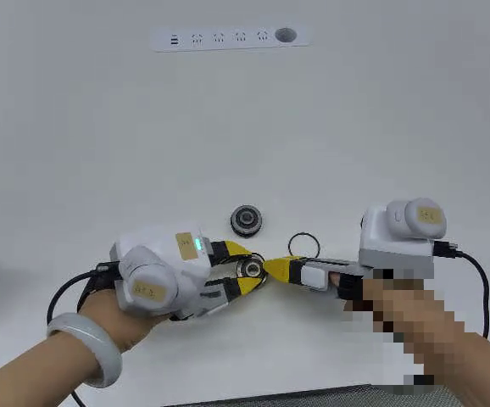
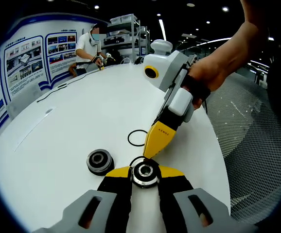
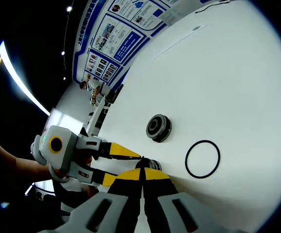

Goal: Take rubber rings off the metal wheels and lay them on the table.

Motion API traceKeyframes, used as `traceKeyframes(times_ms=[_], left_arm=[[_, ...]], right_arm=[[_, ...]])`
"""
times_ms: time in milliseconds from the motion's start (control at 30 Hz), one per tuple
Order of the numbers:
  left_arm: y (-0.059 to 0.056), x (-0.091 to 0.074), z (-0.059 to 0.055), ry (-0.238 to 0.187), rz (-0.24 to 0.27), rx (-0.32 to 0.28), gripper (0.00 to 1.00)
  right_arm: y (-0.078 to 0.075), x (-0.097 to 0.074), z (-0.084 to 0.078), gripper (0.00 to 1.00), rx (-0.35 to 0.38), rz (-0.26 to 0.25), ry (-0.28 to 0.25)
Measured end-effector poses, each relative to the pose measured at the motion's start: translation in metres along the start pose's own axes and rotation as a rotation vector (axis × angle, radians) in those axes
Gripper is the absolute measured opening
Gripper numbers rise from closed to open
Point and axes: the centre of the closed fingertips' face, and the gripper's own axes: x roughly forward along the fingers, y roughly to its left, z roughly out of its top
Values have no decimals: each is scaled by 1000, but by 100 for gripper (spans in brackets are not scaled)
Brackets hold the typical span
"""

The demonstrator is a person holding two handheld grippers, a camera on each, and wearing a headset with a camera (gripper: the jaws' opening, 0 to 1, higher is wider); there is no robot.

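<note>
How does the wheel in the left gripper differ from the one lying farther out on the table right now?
The held wheel is clamped between the left gripper's jaws, while the loose wheel lies flat on the table with nothing touching it. The right gripper's closed tips meet the held wheel's rim, while the loose wheel sits apart from both grippers. Both are small metal wheels with dark rims.

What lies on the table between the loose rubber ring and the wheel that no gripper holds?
Nothing lies there. The stretch of white table between the loose ring and the free wheel is bare, as the right gripper view shows plainly.
</note>
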Motion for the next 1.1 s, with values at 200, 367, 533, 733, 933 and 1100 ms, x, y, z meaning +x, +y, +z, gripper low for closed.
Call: traceKeyframes(times_ms=[200,367,533,733,933,1100], left_arm=[[3,-5,-3,-4,19,-6,29],[7,-11,-9,-1,34,-21,34],[13,-18,-14,2,57,-38,40],[15,-23,-20,13,77,-56,43],[15,-27,-25,20,82,-65,43],[15,-29,-27,23,87,-74,42]], right_arm=[[2,-1,0,2,-1,4,0],[7,-2,0,2,-4,14,-2],[12,-1,0,2,-5,25,-3],[17,-2,1,2,-3,38,-10],[20,-7,4,2,0,42,-26],[13,-15,12,2,15,27,-62]])
